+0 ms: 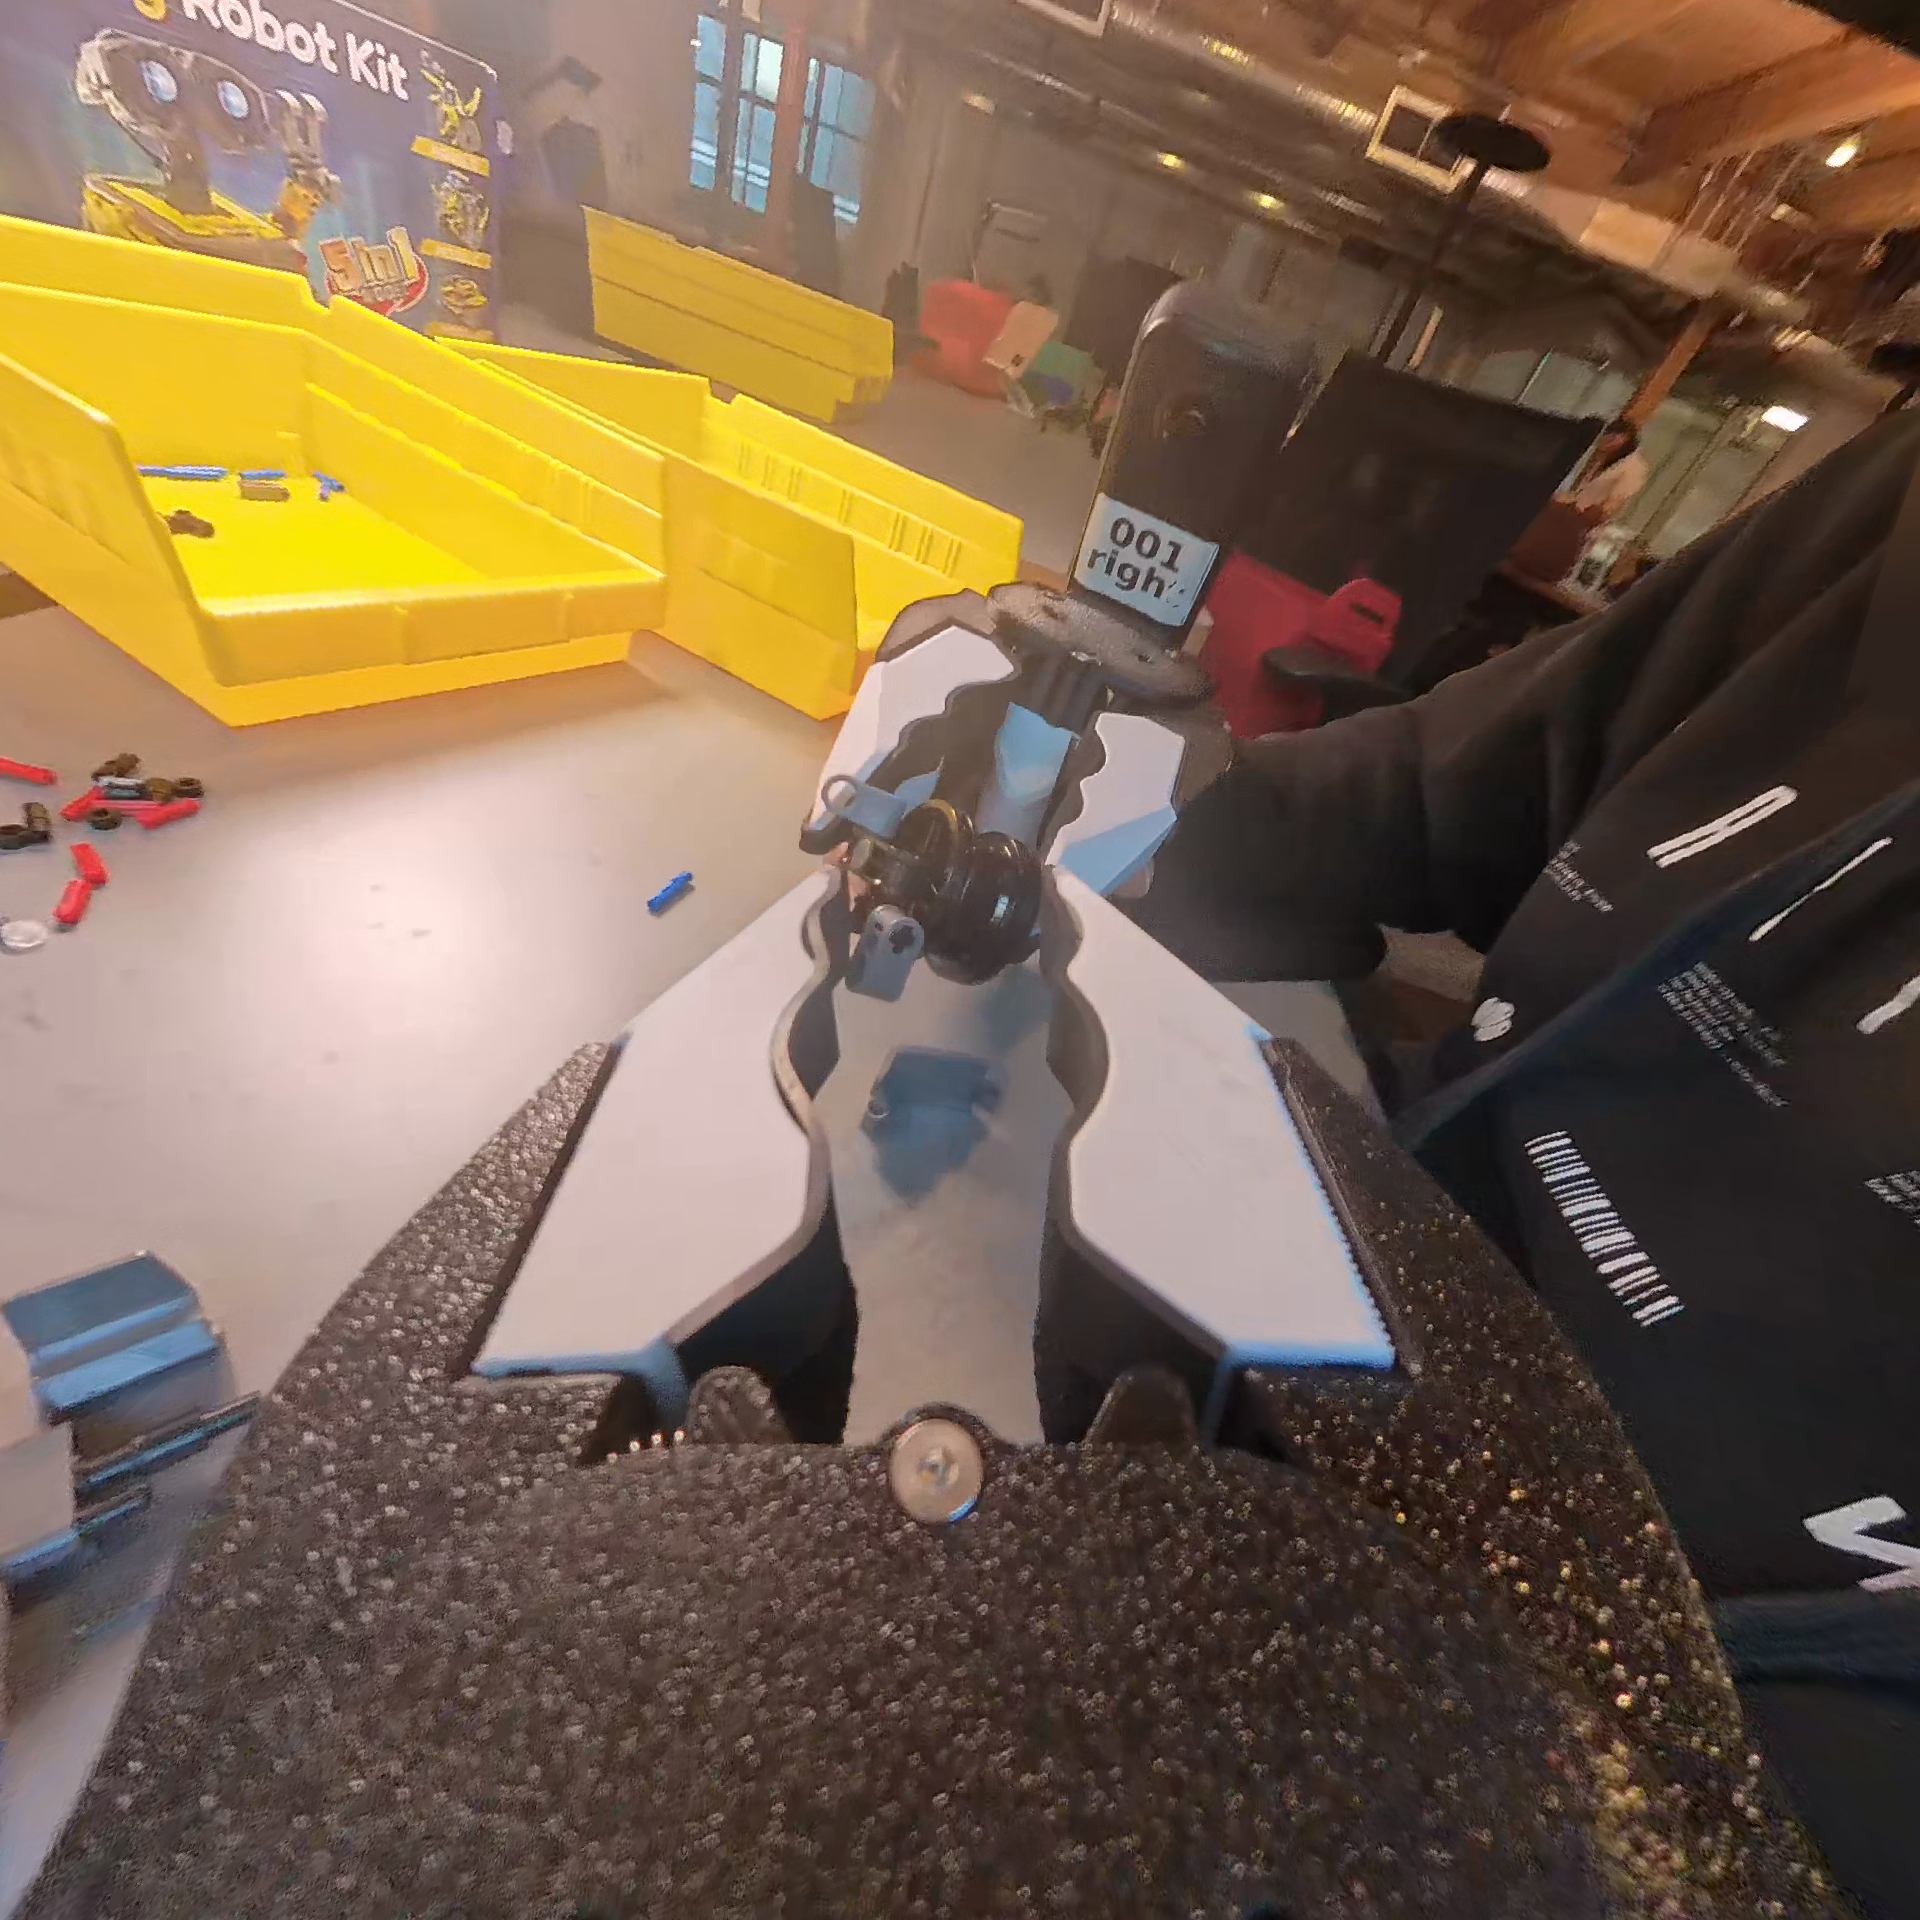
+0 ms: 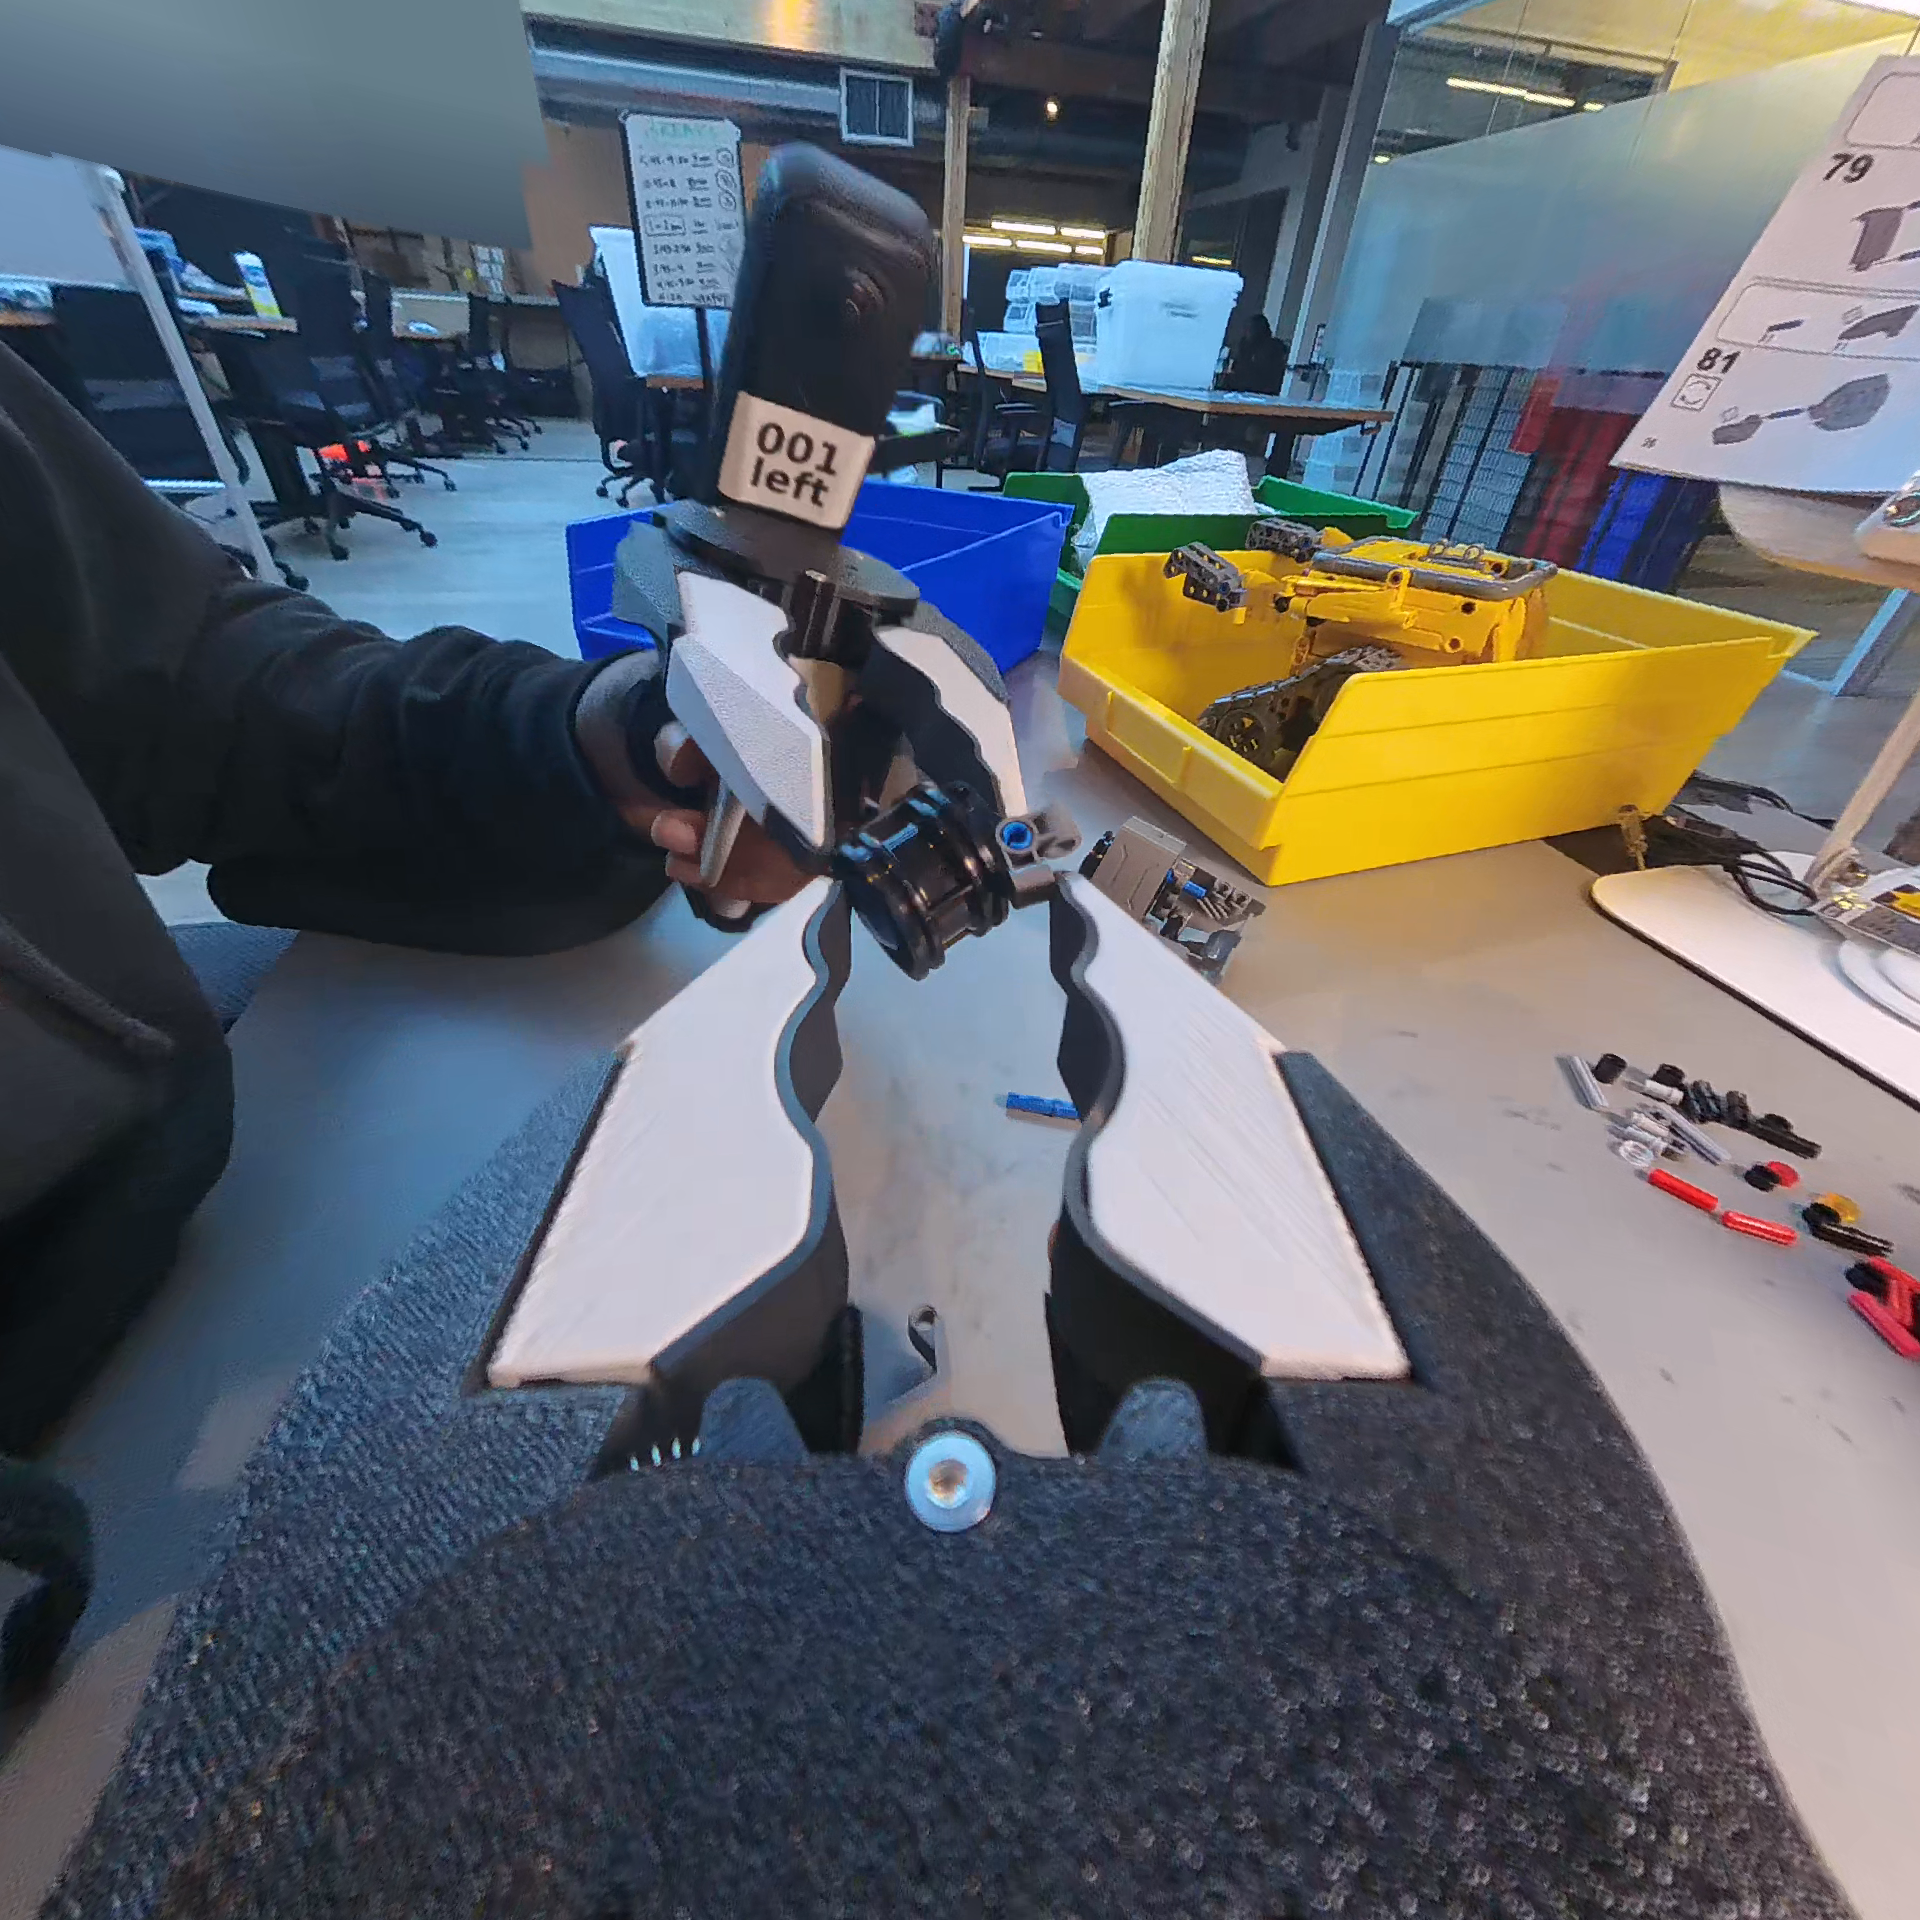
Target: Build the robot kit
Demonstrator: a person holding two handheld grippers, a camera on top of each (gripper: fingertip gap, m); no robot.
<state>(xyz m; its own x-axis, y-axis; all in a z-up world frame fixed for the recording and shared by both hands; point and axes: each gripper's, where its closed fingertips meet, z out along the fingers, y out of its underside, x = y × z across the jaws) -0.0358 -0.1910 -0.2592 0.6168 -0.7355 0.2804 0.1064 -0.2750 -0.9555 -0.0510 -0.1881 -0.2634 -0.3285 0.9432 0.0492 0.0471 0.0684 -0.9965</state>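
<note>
We see a pale grey table [image 2: 1403, 997] in an open workshop with office chairs, desks and a whiteboard behind. Above it the left gripper [image 2: 914, 831] and the right gripper [image 1: 914, 831] meet tip to tip — both pinch one small black wheel assembly [image 2: 925, 883] held in the air between them. Loose red and black pieces [image 2: 1745, 1164] lie scattered on the table, a blue pin [image 1: 670, 890] nearby. Yellow bins [image 1: 364, 582] stand farther back — one yellow bin [image 2: 1455, 769] holds a yellow tracked model [image 2: 1382, 623].
</note>
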